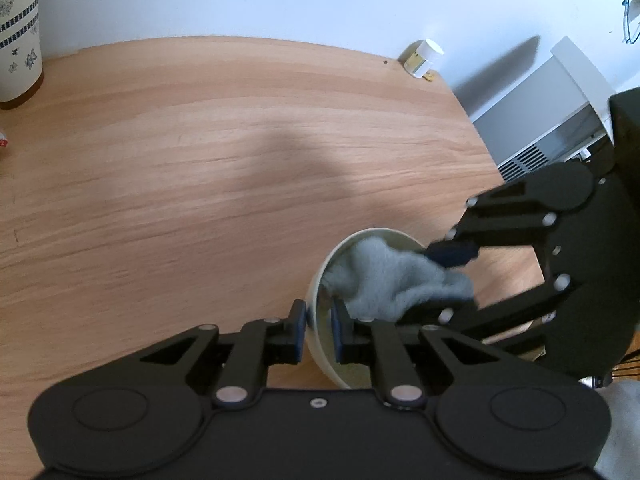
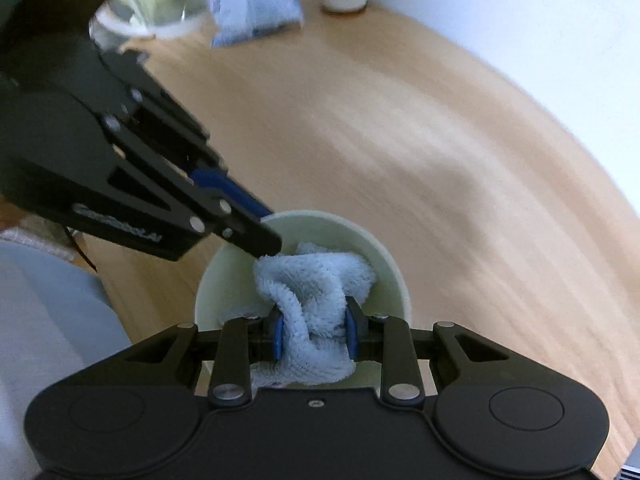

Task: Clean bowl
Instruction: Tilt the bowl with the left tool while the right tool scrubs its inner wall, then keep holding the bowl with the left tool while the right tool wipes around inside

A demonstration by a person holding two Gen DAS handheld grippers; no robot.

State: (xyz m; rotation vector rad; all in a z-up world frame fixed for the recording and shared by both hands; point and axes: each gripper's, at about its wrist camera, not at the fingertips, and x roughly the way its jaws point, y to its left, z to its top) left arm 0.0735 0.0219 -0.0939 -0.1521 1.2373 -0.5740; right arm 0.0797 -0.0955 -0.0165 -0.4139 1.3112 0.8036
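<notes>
A: Where does the bowl sit, and what retains it?

B: The bowl rests on the worktop, near the front right edge. The left tool is clamped on the bowl's wall: one pad bears on the outside, the other on the inside. This grip probably serves to keep the bowl from sliding or turning while it is wiped.

A: State of the right tool?

B: The right tool is clamped on a bunched cloth. It points steeply down into the bowl. The cloth fills most of the cavity and touches the inner wall. Pinching the cloth at its middle leaves loose folds on all sides to contact the wall.

A: Clearance between the two tools?

B: Small. In the right wrist view, the left tool's inner finger enters over the rim and touches the cloth. A full circular wipe is likely to meet that finger; the far side of the rim is free.

A: Room around the bowl?

B: The worktop is bare ahead and to the left. A cup stands at the far left corner and a small jar by the wall, both well apart from the bowl. The worktop edge lies close on the right; a push in that direction risks the bowl overhanging it.
</notes>
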